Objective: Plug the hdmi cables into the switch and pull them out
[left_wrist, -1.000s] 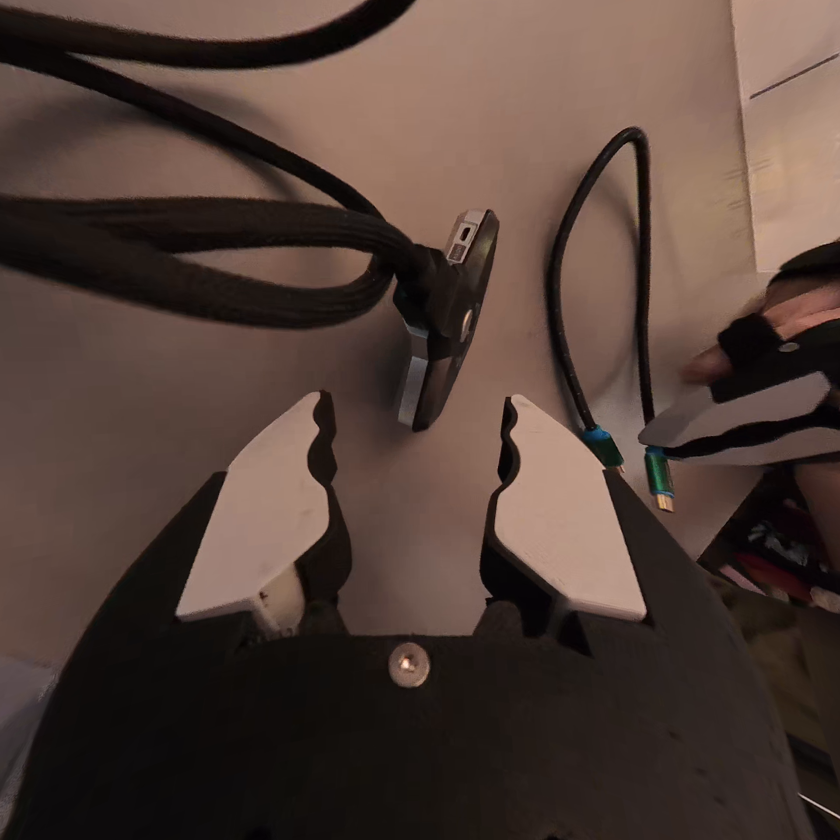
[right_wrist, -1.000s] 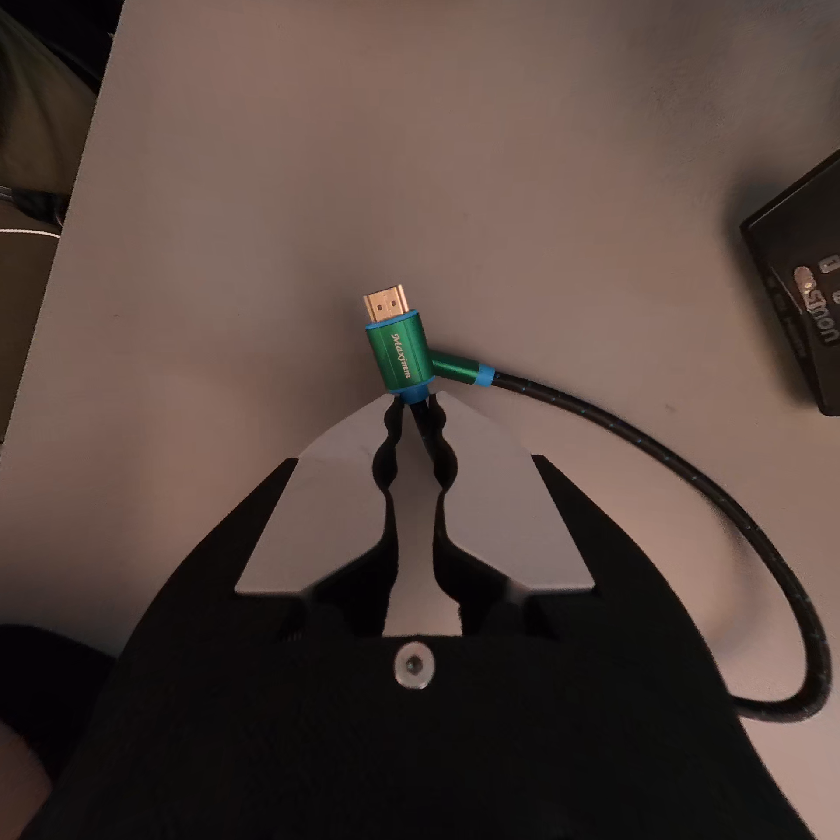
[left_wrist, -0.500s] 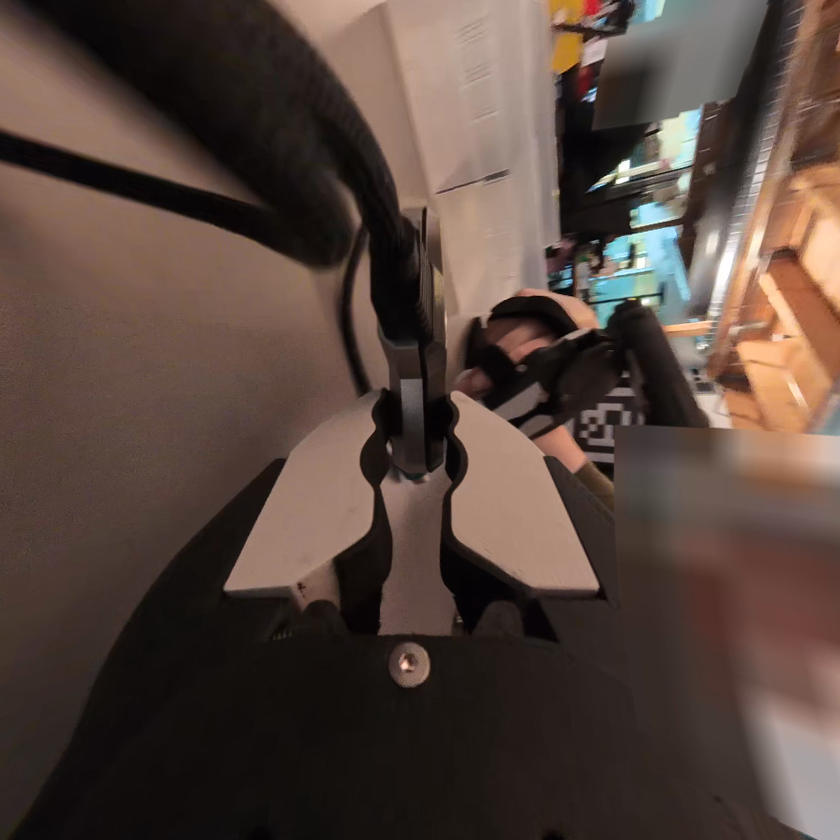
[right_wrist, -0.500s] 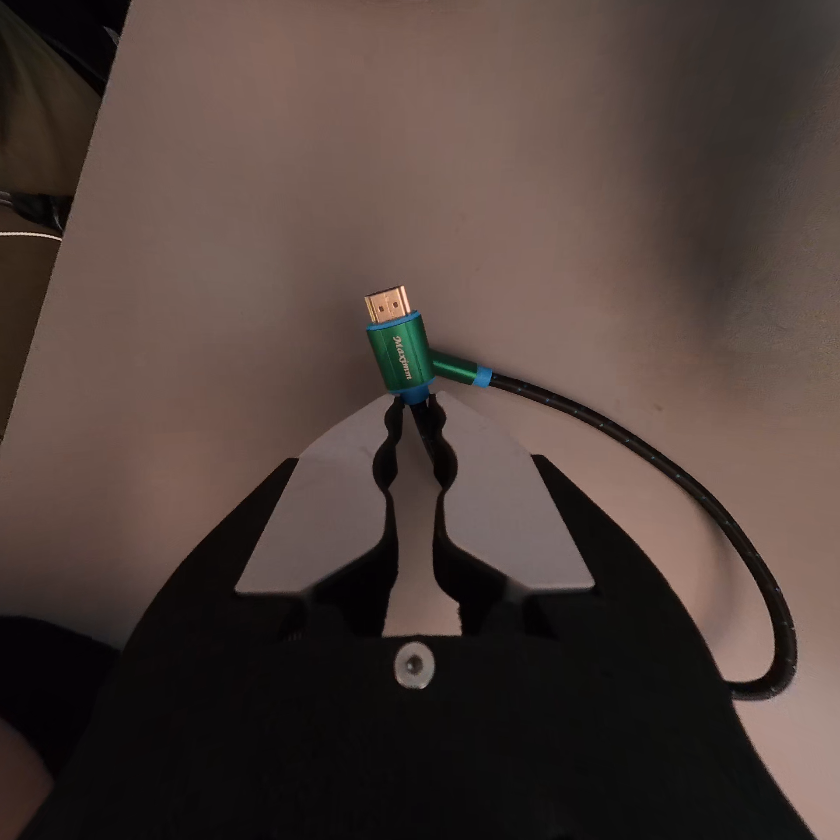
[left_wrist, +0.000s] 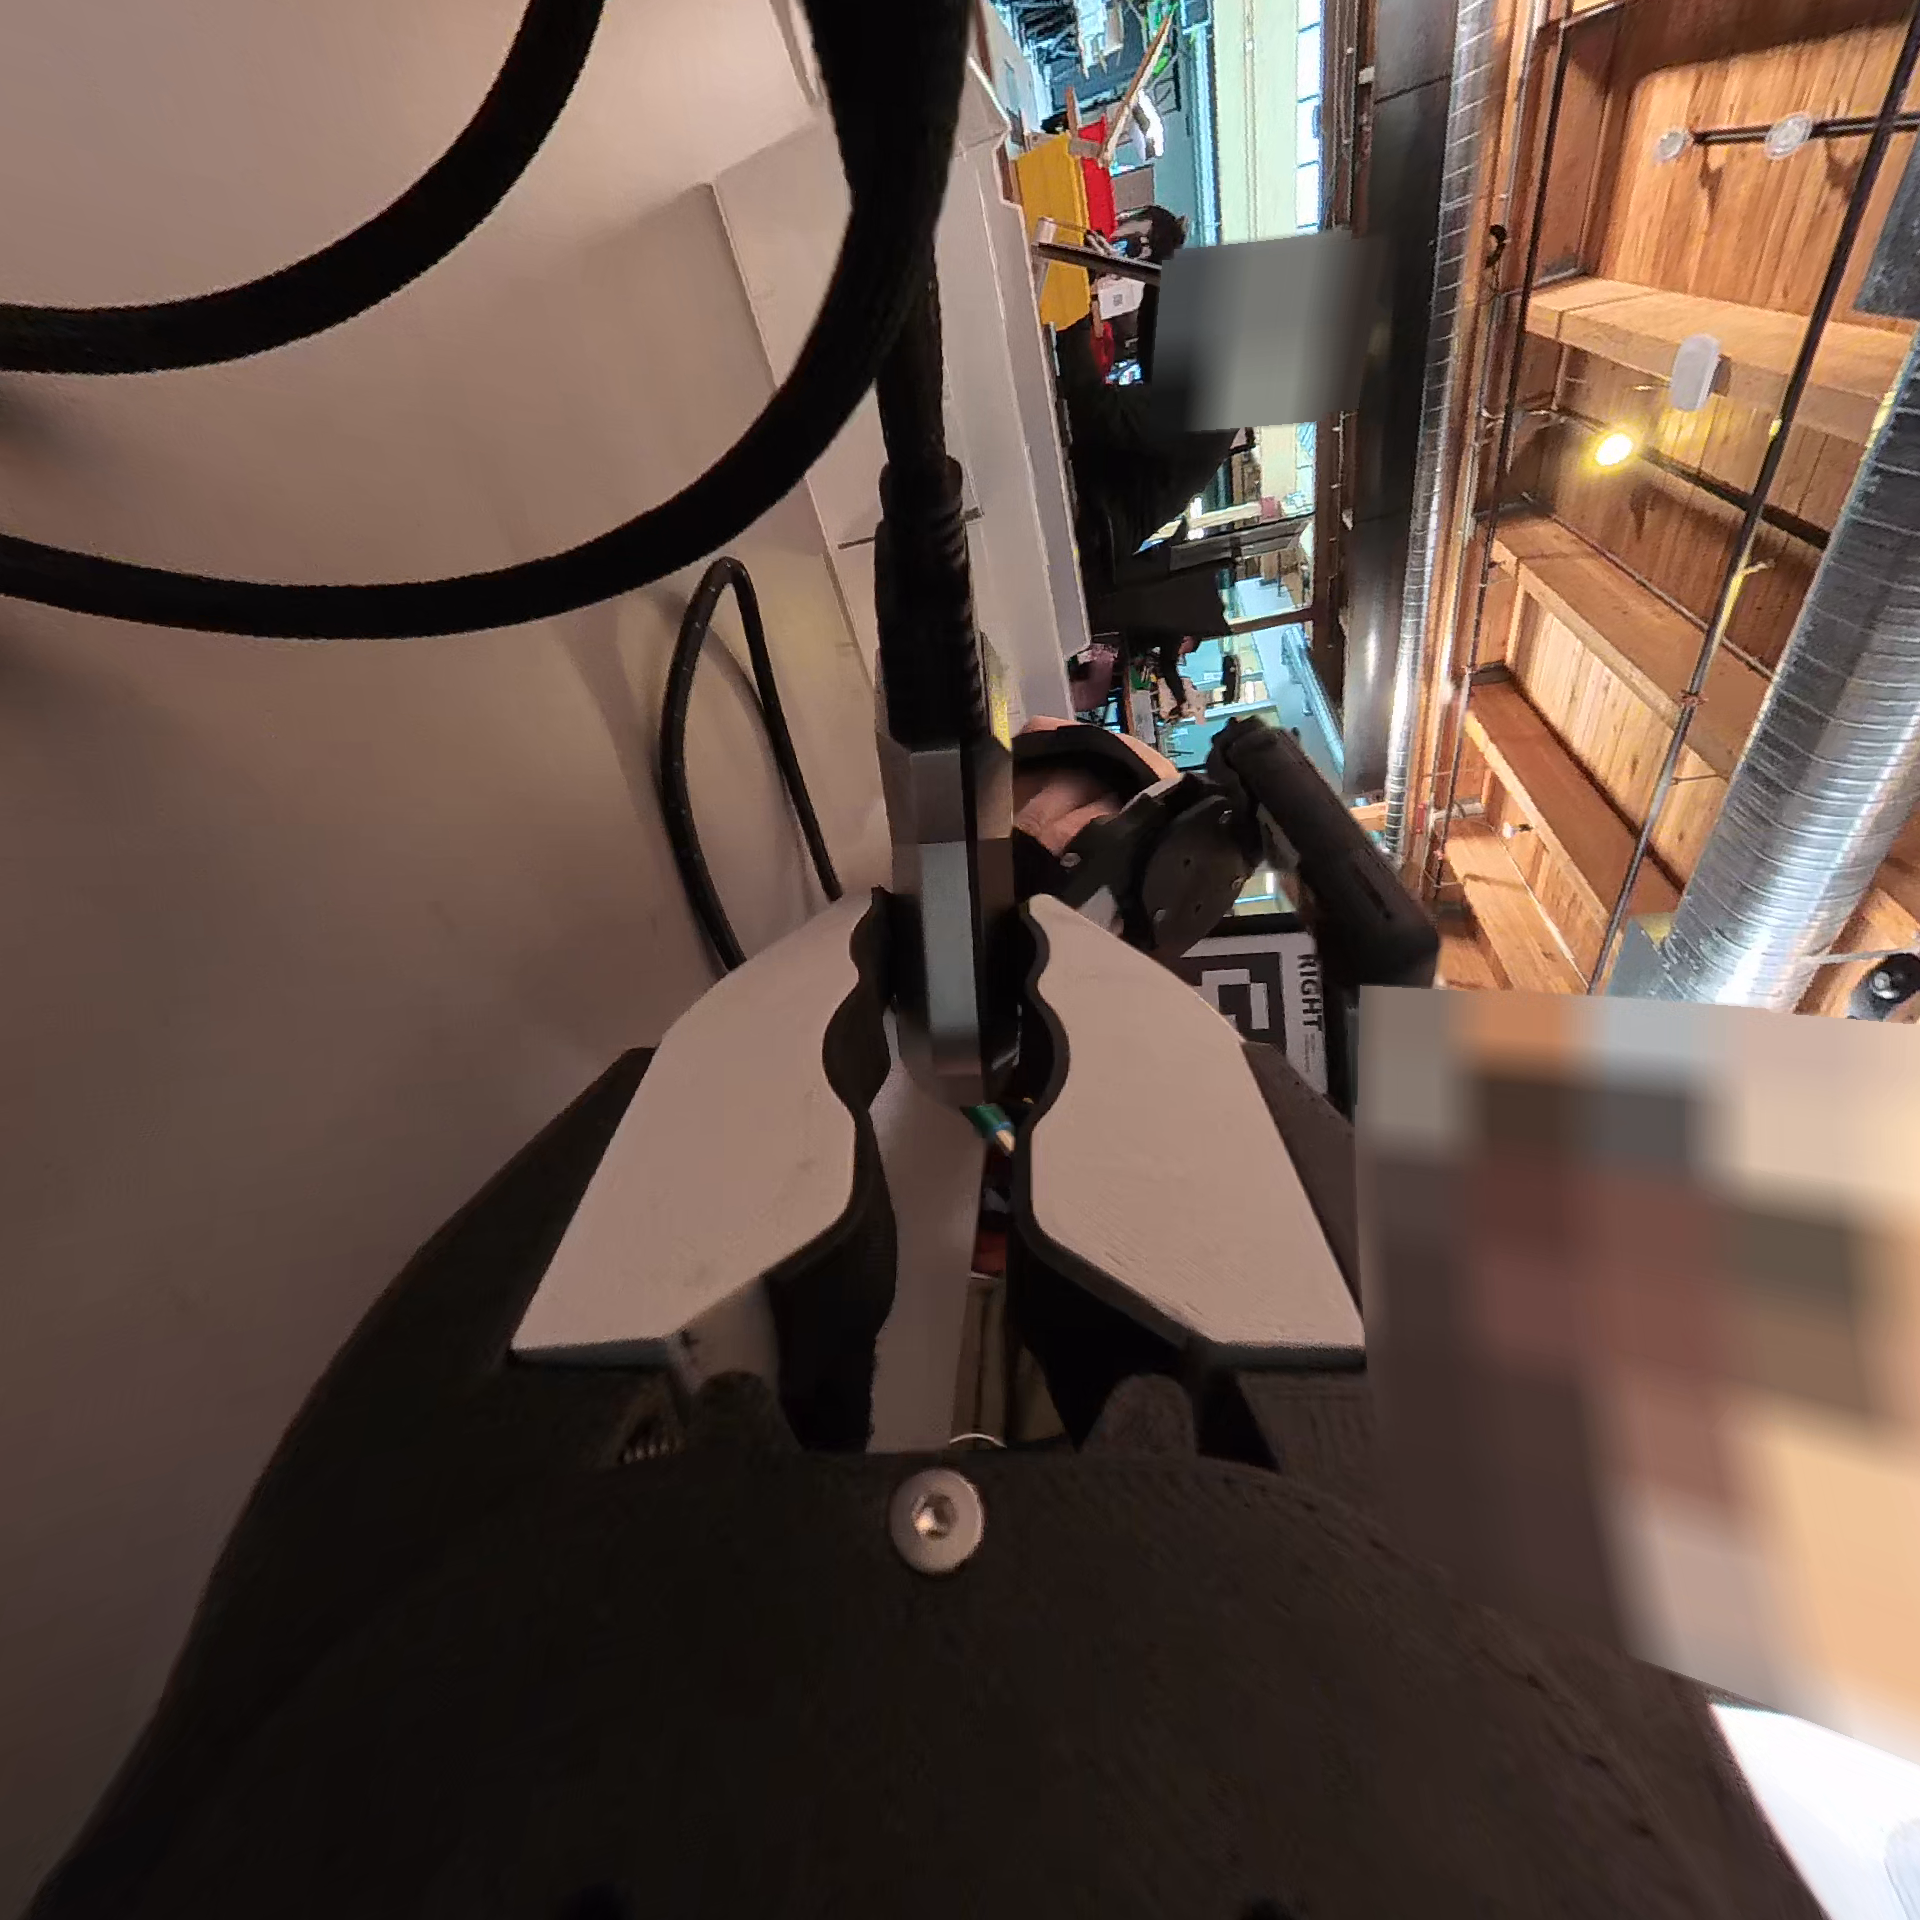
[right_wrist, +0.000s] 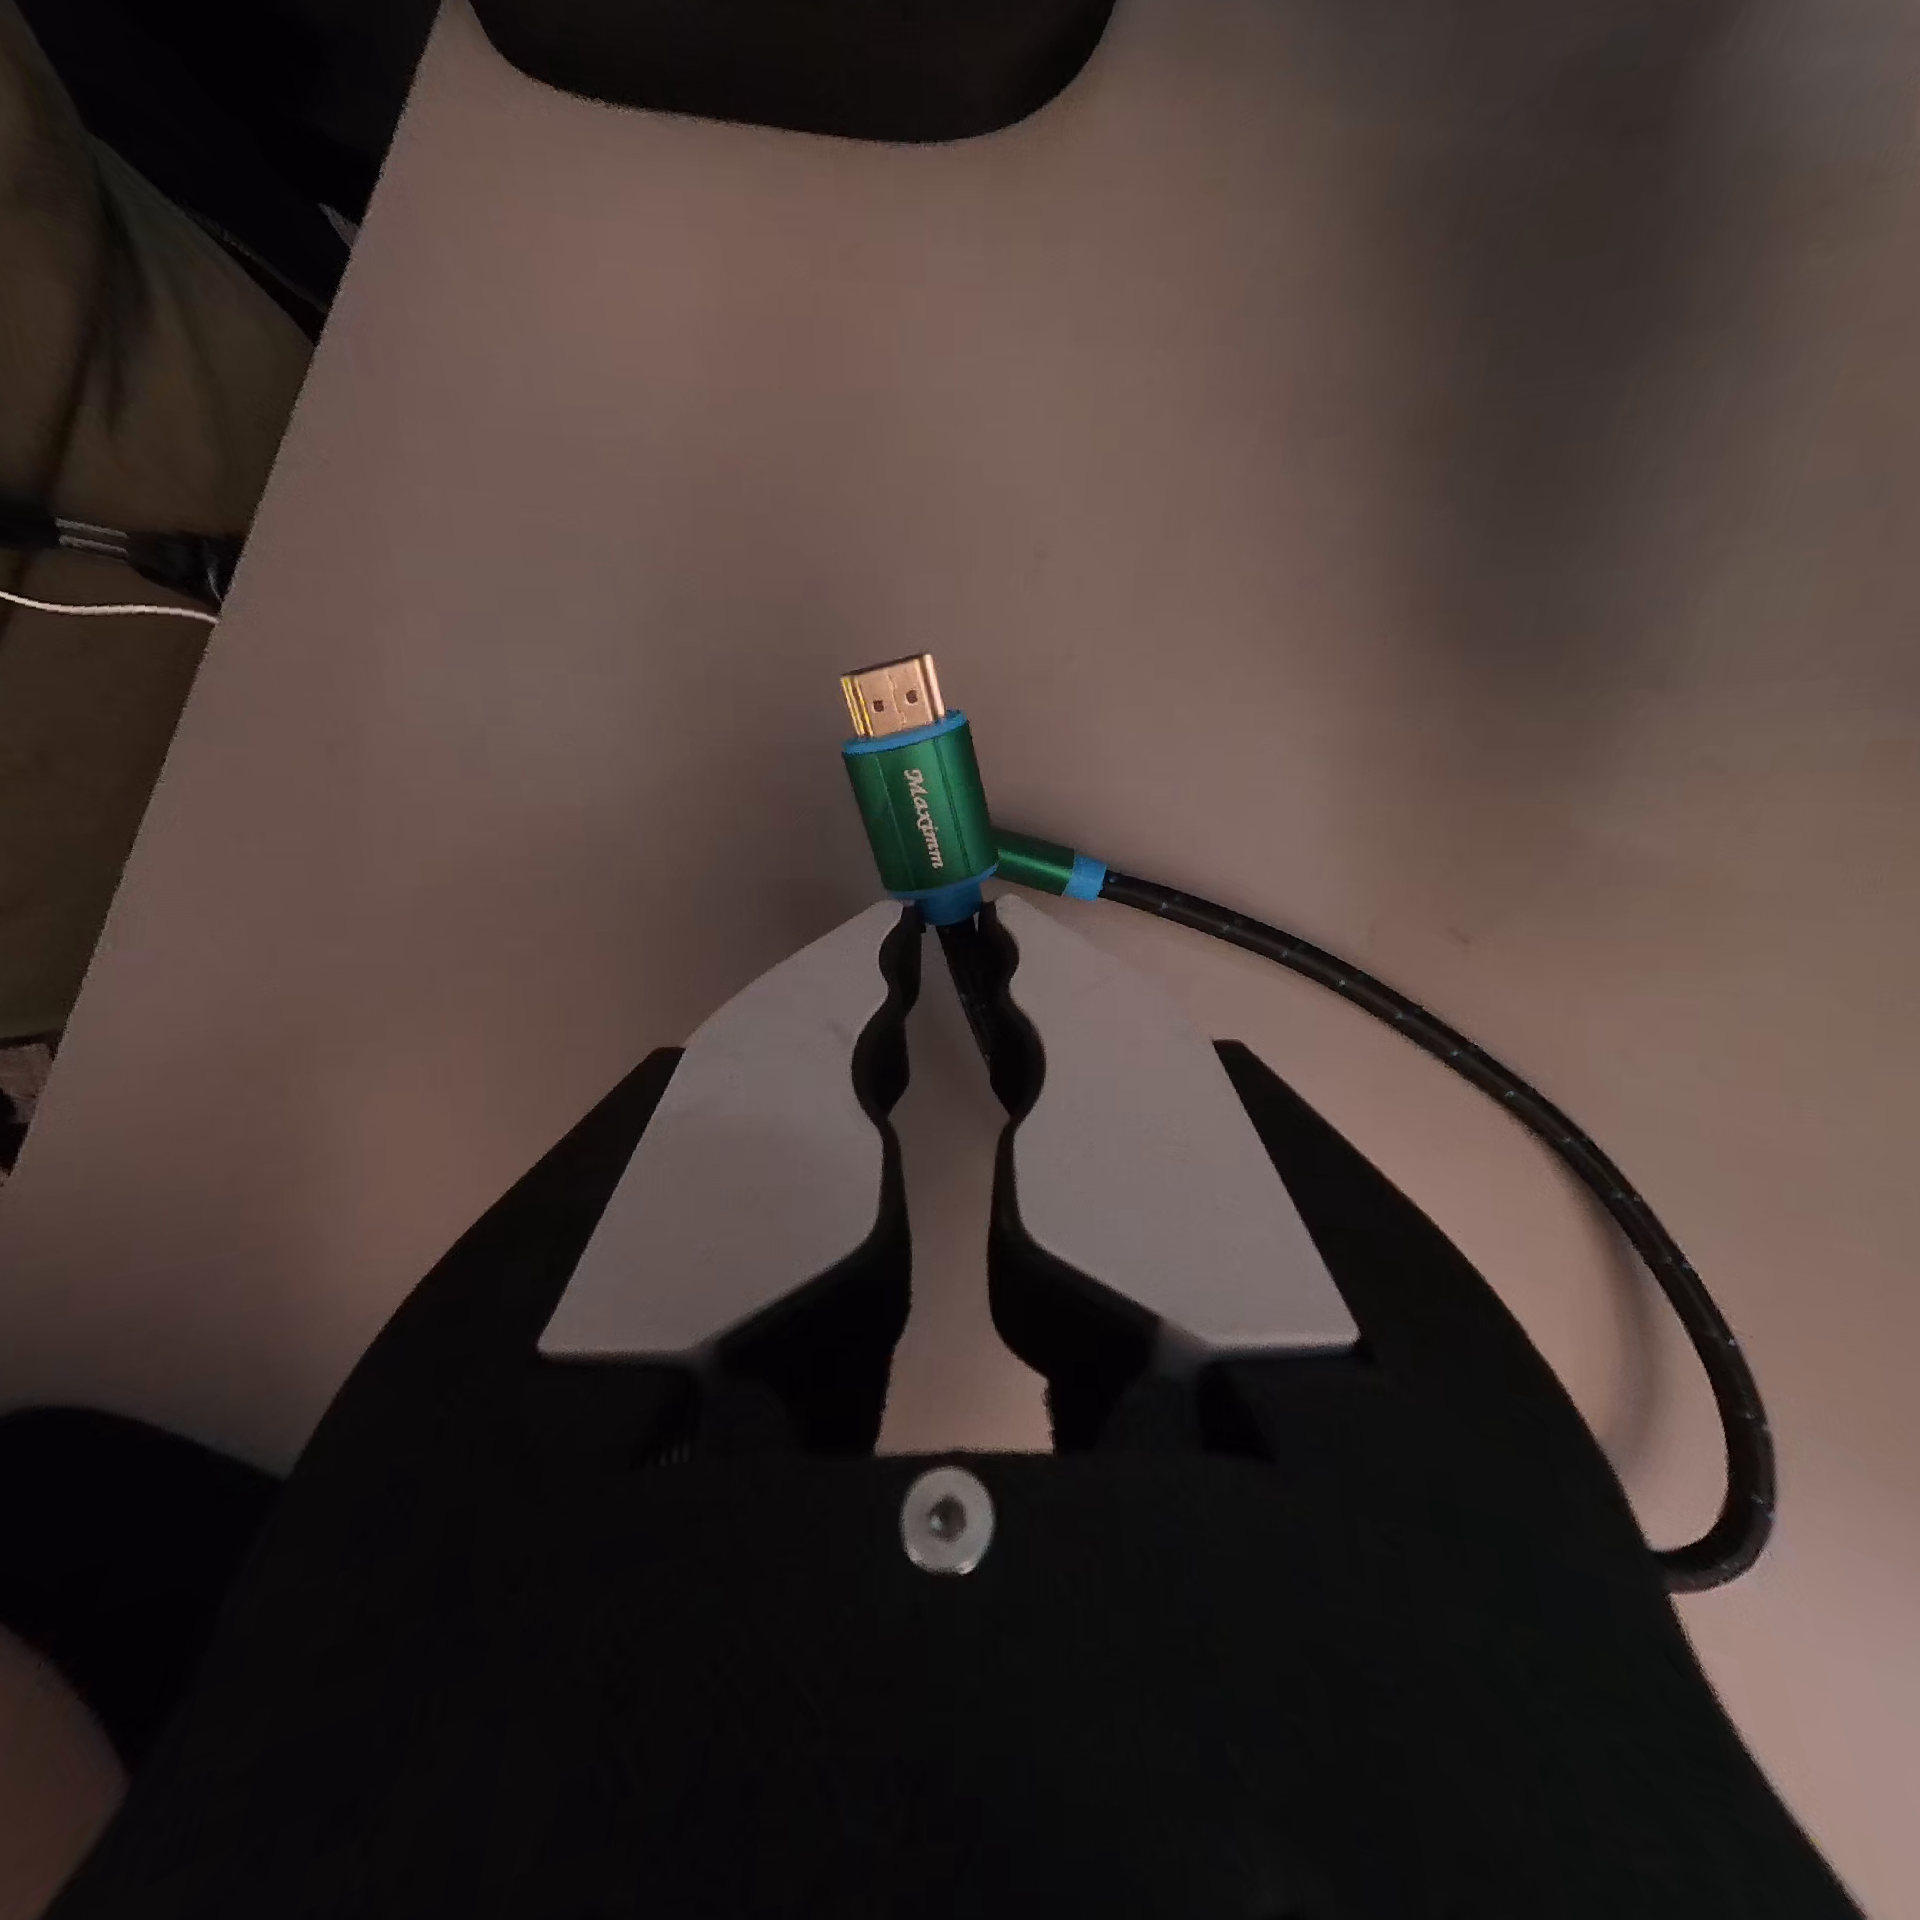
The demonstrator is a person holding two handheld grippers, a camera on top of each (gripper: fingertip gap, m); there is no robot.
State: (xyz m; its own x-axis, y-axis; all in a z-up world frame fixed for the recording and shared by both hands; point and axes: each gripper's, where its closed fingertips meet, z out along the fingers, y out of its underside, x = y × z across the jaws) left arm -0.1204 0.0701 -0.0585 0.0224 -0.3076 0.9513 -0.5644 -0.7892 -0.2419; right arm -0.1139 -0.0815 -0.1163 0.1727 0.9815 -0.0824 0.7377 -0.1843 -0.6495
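Observation:
My left gripper (left_wrist: pixel 956 912) is shut on the switch (left_wrist: pixel 940 883), a flat grey and black box held edge-on and off the table. Thick black braided cables (left_wrist: pixel 925 623) are plugged into the switch's far end. My right gripper (right_wrist: pixel 951 916) is shut on the thin black cable just behind a green HDMI plug (right_wrist: pixel 914 821) with a gold tip (right_wrist: pixel 894 701), low over the table (right_wrist: pixel 1143 416). A second green connector (right_wrist: pixel 1039 868) lies against the plug, and its cable loops (right_wrist: pixel 1558 1143) round to the right. The right gripper also shows in the left wrist view (left_wrist: pixel 1195 862), beyond the switch.
The thin cable's loop (left_wrist: pixel 717 727) lies on the table behind the switch. The table's left edge (right_wrist: pixel 260 520) is close to the plug. A dark shape (right_wrist: pixel 790 62) hangs at the top of the right wrist view. White panels (left_wrist: pixel 883 260) and a seated person (left_wrist: pixel 1132 447) are in the background.
My left gripper has closed on the switch and lifted and turned it, so the view now faces the room. The switch has left the right wrist view. The right gripper holds still.

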